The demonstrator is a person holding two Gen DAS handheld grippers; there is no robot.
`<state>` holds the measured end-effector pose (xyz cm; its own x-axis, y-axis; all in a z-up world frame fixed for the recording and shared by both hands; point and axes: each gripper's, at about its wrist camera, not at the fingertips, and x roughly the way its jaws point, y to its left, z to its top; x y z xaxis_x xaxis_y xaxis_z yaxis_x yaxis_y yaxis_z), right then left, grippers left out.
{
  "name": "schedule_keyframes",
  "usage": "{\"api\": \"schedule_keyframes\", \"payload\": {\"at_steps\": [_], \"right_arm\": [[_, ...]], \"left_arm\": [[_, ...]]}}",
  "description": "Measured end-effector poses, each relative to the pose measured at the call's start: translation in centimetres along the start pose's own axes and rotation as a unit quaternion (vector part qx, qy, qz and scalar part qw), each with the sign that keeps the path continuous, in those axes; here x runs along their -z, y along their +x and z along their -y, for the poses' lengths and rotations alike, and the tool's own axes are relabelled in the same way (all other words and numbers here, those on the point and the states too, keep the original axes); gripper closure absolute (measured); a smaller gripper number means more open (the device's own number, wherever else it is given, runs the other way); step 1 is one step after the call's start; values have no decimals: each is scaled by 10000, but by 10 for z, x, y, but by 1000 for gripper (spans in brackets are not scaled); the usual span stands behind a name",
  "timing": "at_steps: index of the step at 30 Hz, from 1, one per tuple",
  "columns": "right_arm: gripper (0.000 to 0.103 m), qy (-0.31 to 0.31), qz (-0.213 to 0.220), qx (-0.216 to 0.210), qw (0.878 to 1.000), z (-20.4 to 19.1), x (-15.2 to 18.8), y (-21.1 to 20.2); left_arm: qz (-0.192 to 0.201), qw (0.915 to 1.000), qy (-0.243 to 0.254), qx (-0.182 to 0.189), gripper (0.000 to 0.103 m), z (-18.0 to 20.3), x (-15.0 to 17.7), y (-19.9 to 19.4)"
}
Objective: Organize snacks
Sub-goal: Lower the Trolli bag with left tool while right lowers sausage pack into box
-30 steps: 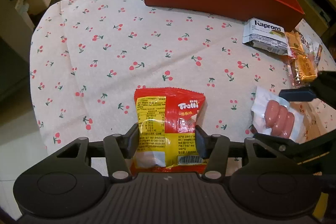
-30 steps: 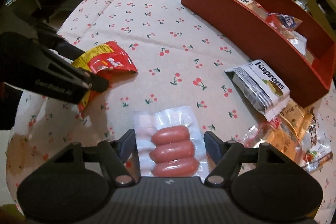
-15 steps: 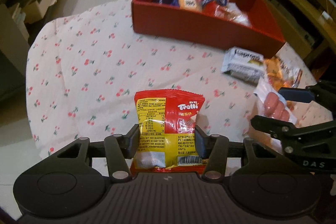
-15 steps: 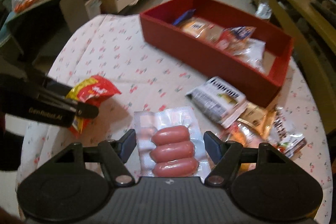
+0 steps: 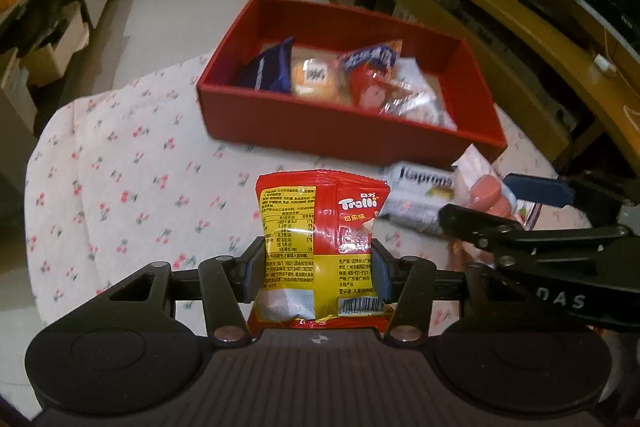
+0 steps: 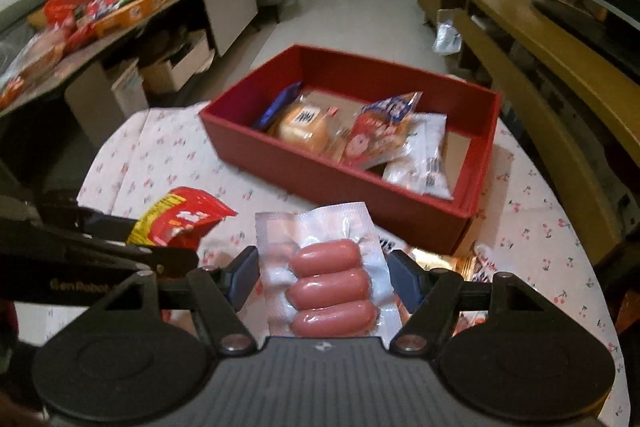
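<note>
Both packs are mid-carry toward the red box (image 5: 352,131): left gripper (image 5: 318,267) clenches the Trolli bag (image 5: 320,223), right gripper (image 6: 320,279) grasps the sausages (image 6: 332,287). Next, clear the near wall and let go inside.

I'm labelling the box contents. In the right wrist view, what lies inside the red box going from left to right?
Dark blue packet → wrapped bun → red and blue snack bag → clear white packet, all inside the red box.
</note>
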<state>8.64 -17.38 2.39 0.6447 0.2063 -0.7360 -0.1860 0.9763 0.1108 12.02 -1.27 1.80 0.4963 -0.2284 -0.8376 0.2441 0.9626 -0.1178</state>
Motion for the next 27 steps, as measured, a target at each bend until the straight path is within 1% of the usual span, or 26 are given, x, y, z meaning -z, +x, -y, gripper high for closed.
{"api": "schedule_keyframes", "payload": {"at_steps": [6,17,21,27], "right_arm": [[26,346,233,50,9991,16,-18,-1],[26,615,533,162,9965,33,-54,12],[26,713,607,206,9954,42,-67,22],[26,924,573,147,9940,60,-84,49]], "left_arm": [[225,9997,-34,-28,44,6,-23,0],[548,9983,-79,-185,46,13,-66,7],[630,9977,-99,-224,46,13,-83,16],[668,9972,-81,-318,46,15,-104,38]]}}
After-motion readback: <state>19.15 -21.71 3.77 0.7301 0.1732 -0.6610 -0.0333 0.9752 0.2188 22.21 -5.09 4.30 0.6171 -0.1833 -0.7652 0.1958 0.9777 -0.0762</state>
